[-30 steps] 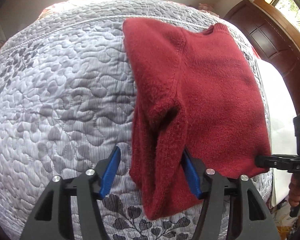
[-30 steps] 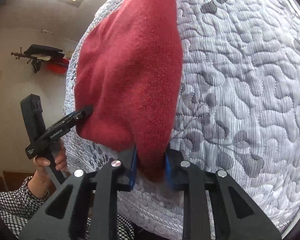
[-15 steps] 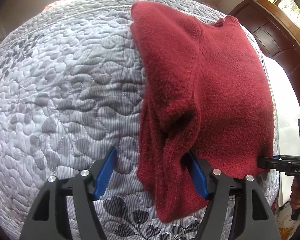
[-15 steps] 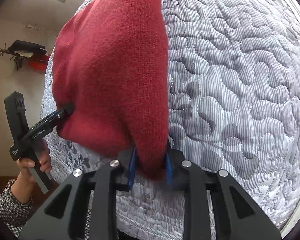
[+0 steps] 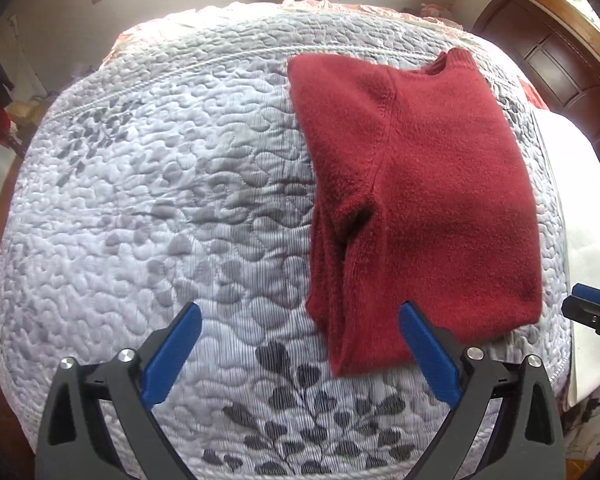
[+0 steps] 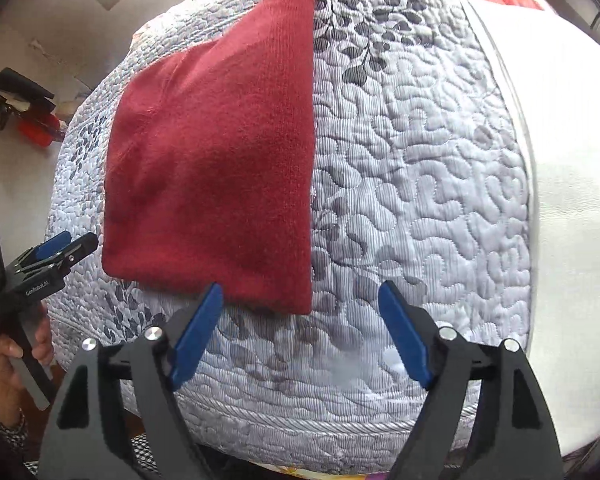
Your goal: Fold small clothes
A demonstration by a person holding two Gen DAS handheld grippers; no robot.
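Red sweater (image 5: 420, 200) lies flat and folded on the quilted bedspread (image 5: 160, 200), at about 2 o'clock in the left wrist view, one sleeve tucked along its left side, collar at 12 o'clock of the garment. Left gripper (image 5: 300, 354) hovers low over the quilt, jaws spread wide and empty, its right pad just beside the sweater's near hem; in the right wrist view it shows at 9 o'clock, held by a hand (image 6: 8, 356) in a checked sleeve. Right gripper (image 6: 300, 332) likewise gapes empty, the hem's corner between its fingertips at 12 o'clock, not pinched.
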